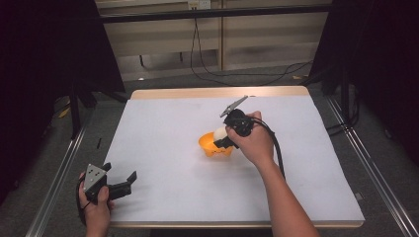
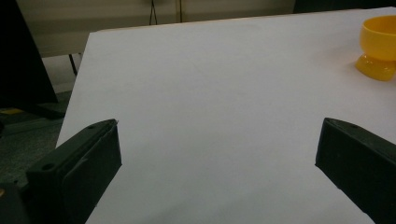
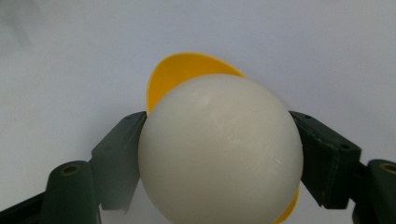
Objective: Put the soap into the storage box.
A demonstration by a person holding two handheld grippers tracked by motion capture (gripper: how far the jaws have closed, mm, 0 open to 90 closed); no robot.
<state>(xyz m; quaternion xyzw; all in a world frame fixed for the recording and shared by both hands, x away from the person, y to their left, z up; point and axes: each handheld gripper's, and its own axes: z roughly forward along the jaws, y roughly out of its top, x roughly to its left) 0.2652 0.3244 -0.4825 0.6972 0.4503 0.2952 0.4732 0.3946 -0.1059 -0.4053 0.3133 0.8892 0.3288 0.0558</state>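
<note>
Near the middle of the white tabletop [image 1: 163,148], a little toward its right, stands a yellow cup [image 1: 213,145] on a flared foot. The right hand-held gripper [image 1: 223,137] hangs just over that cup, its 2 black jaws clamped on a white ball [image 1: 220,133]. In the right gripper view the ball [image 3: 219,149] sits squarely between the jaws, each one pressed against a side of it, and the yellow cup [image 3: 187,74] shows behind and below it, its rim curving out past the ball's top and again at the lower right. Whether the ball touches the cup cannot be told. The right hand [image 1: 254,143] wraps the gripper's body, with its cable trailing back along the forearm.

The left hand-held gripper [image 1: 121,186] lies at the tabletop's near left corner, well apart from the cup, held by the left hand [image 1: 96,210]. Its jaws stand wide apart with nothing between them; in the left gripper view only bare white surface lies between the 2 jaws, and the yellow cup [image 2: 379,46] stands far off at the upper right.
</note>
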